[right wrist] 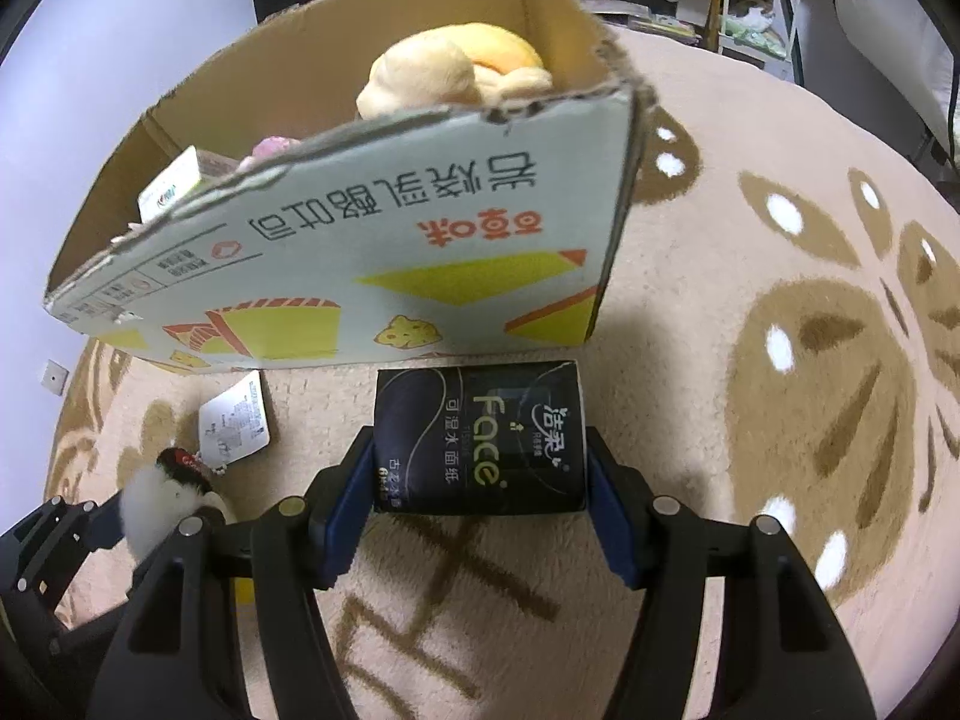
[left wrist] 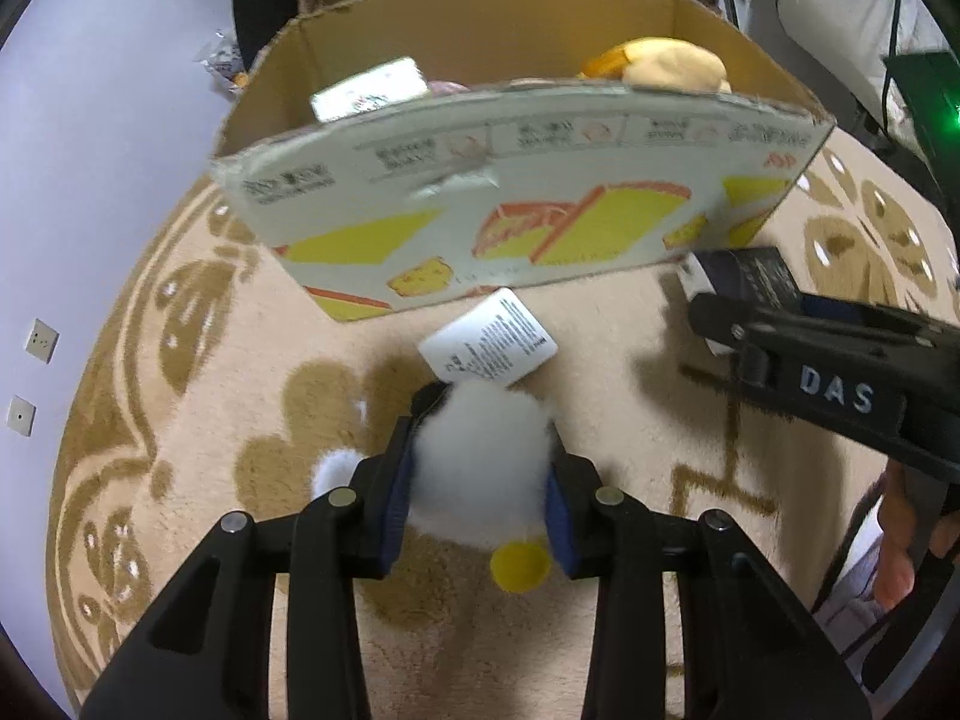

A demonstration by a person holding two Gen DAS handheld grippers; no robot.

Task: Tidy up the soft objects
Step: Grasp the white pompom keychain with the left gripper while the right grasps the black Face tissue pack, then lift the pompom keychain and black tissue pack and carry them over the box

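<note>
On the far left, two wall sockets (left wrist: 41,340) sit low on the pale wall beside the beige patterned rug (left wrist: 198,360) that covers the floor. Further in, the left gripper (left wrist: 480,468) has its blue-padded fingers (left wrist: 399,498) closed against both sides of a white fluffy plush toy (left wrist: 480,468), which bulges between them just above the rug; a small yellow foot (left wrist: 519,565) pokes out beneath it and a white paper tag (left wrist: 489,343) hangs off its front end, lying close to the base of the box. In the right wrist view the same toy (right wrist: 162,498) shows a dark red-and-black patch at its top. Ahead of both grippers stands an open cardboard box (left wrist: 516,210) printed with yellow and orange shapes, its near flap leaning toward the cameras. Inside, from left to right, are a whitish packet (left wrist: 369,90), a bit of pink plush (right wrist: 273,148) and a cream and orange plush toy (left wrist: 666,63) resting against the right end. To the right, the right gripper (right wrist: 480,468) grips a dark tissue pack (right wrist: 480,441) marked "Face", its fingers (right wrist: 348,510) pressed to the pack's two sides, the pack held low over the rug with its far edge just short of the box wall. At the far right edge, white shelving (right wrist: 762,6) stands beyond the rug.
</note>
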